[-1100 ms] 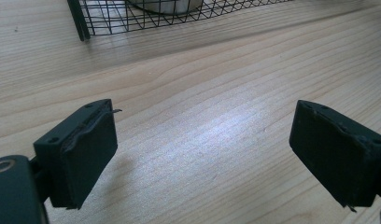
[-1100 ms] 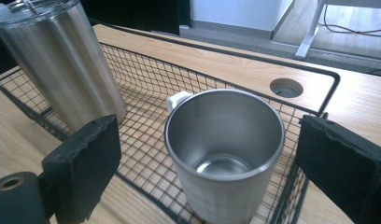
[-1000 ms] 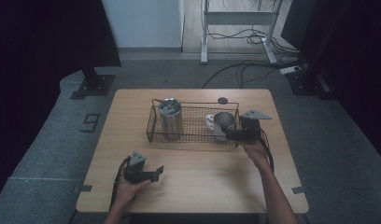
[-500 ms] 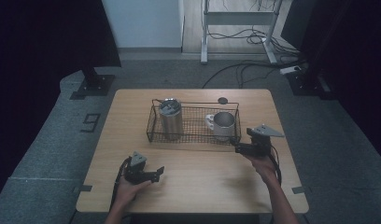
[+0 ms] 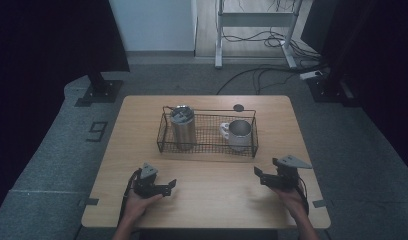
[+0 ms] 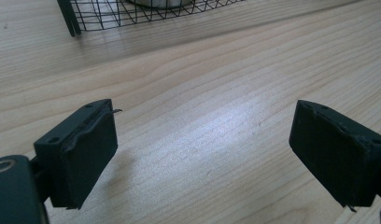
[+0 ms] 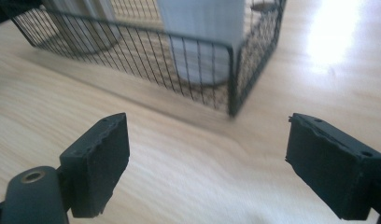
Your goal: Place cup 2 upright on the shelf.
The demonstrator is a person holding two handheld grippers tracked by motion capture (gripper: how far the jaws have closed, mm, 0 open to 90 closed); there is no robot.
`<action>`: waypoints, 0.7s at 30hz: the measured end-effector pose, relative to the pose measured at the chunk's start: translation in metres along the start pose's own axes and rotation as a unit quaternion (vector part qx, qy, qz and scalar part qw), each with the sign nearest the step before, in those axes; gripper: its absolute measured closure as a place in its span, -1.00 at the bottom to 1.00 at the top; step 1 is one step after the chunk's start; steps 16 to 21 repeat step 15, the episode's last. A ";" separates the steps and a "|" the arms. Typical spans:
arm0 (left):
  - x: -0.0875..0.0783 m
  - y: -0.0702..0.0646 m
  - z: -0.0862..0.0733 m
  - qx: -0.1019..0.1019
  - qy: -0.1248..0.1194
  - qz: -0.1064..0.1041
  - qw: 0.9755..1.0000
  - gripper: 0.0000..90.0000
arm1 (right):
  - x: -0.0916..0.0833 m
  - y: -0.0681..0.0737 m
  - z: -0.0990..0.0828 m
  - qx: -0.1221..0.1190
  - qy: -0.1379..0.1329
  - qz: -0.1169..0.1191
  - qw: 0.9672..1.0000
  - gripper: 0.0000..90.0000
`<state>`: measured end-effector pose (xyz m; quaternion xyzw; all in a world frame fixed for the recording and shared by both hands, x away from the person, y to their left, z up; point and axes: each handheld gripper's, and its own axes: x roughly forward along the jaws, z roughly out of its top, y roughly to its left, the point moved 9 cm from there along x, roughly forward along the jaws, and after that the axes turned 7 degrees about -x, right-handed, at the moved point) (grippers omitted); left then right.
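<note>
Grey carpet and trailing cables surround a pale wooden worktop (image 5: 212, 200) in a dim room. On it, toward the far edge, sits a black wire basket (image 5: 208, 146) holding a lidded steel tumbler (image 5: 183, 126) upright at its left end and a steel mug (image 5: 238, 134) at its right end, handle turned toward the tumbler.

From the basket's middle, the right gripper (image 5: 258, 173) is at about 5 o'clock, just off the basket's near right corner and apart from it; its jaws point to 9 o'clock, the hand (image 5: 291, 199) behind it coming in from the bottom edge. The left gripper (image 5: 173, 185) lies at about 7 o'clock, well apart from the basket, jaws pointing to 3 o'clock, the hand (image 5: 138, 204) low on the worktop.

The right gripper view (image 7: 207, 168) shows what the high view cannot: jaws standing wide apart with nothing between them, the basket's near corner post (image 7: 231, 79) at 12 o'clock beyond them and the mug (image 7: 198, 32) blurred behind the mesh. The left gripper view (image 6: 202, 158) shows jaws likewise apart over bare wood, with a basket corner (image 6: 72, 21) at 11 o'clock.
</note>
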<state>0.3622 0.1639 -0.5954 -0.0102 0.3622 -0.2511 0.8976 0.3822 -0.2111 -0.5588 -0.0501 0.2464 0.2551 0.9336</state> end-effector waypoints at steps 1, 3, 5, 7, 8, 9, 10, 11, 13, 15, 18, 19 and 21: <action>0.000 0.000 0.000 0.000 0.000 0.000 1.000 -0.82 | 0.000 -0.001 -0.003 0.002 0.000 -0.001 1.000 -0.71; 0.001 -0.001 0.000 0.001 0.001 0.000 1.000 -0.82 | -0.001 -0.004 -0.012 0.007 0.006 -0.002 1.000 -0.71; 0.001 -0.002 -0.001 0.001 0.002 0.000 1.000 -0.82 | 0.000 -0.005 -0.018 0.012 0.009 -0.002 1.000 -0.71; 0.002 -0.002 -0.001 0.002 0.003 0.000 1.000 -0.82 | 0.001 -0.006 -0.022 0.015 0.010 -0.002 1.000 -0.71; 0.002 -0.002 -0.001 0.003 0.004 0.000 1.000 -0.82 | 0.003 -0.007 -0.024 0.013 0.017 -0.003 1.000 -0.71; 0.002 -0.002 -0.001 0.004 0.003 0.001 1.000 -0.82 | 0.004 -0.007 -0.025 0.010 0.019 -0.005 1.000 -0.71; 0.001 -0.003 -0.001 0.004 0.003 0.001 1.000 -0.82 | 0.004 -0.007 -0.024 0.010 0.019 -0.007 1.000 -0.71; 0.001 -0.003 0.000 0.003 0.002 0.000 1.000 -0.82 | 0.004 -0.007 -0.024 0.012 0.017 -0.006 1.000 -0.71; 0.000 -0.002 0.001 0.002 0.000 0.000 1.000 -0.82 | 0.005 -0.007 -0.024 0.011 0.018 -0.007 1.000 -0.71; 0.000 -0.002 0.001 0.002 0.000 0.000 1.000 -0.82 | 0.005 -0.007 -0.025 0.010 0.022 -0.011 1.000 -0.71; 0.000 -0.002 0.001 0.002 0.000 0.000 1.000 -0.82 | 0.005 -0.007 -0.025 0.010 0.022 -0.011 1.000 -0.71; 0.000 -0.002 0.001 0.002 0.000 0.000 1.000 -0.82 | 0.005 -0.007 -0.025 0.010 0.022 -0.011 1.000 -0.71; 0.000 -0.002 0.001 0.002 0.000 0.000 1.000 -0.82 | 0.005 -0.007 -0.025 0.010 0.022 -0.011 1.000 -0.71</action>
